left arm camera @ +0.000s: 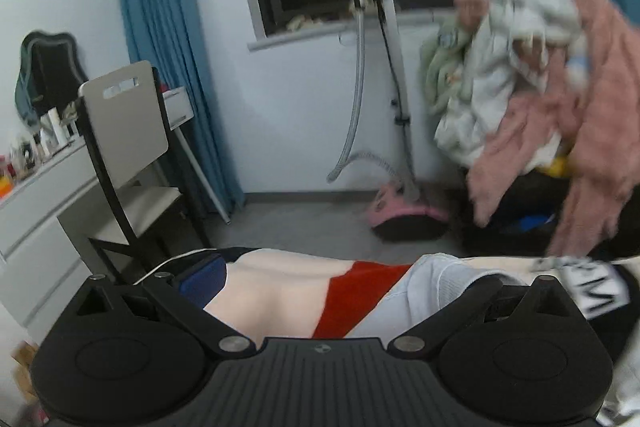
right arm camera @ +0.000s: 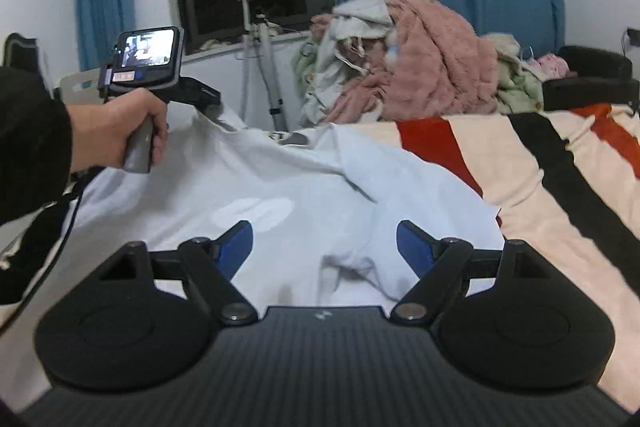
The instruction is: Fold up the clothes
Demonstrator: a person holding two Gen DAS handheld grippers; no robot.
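A white garment (right arm camera: 248, 187) lies spread on the striped bed cover (right arm camera: 560, 171). My right gripper (right arm camera: 325, 247) is open, its blue fingers (right arm camera: 236, 247) wide apart just above the garment's near edge, which is bunched between them. My left gripper (right arm camera: 208, 99) is at the garment's far left edge, held by a hand; in the right wrist view white cloth rises to its tip. In the left wrist view, the left gripper (left arm camera: 340, 287) has its jaws wide apart, with white cloth (left arm camera: 440, 279) lying over the right finger.
A heap of pink, white and green clothes (right arm camera: 404, 67) sits at the bed's far end. A garment steamer (left arm camera: 392, 107) stands by the window wall. A chair (left arm camera: 124, 131) and a white dresser (left arm camera: 36, 211) are to the left.
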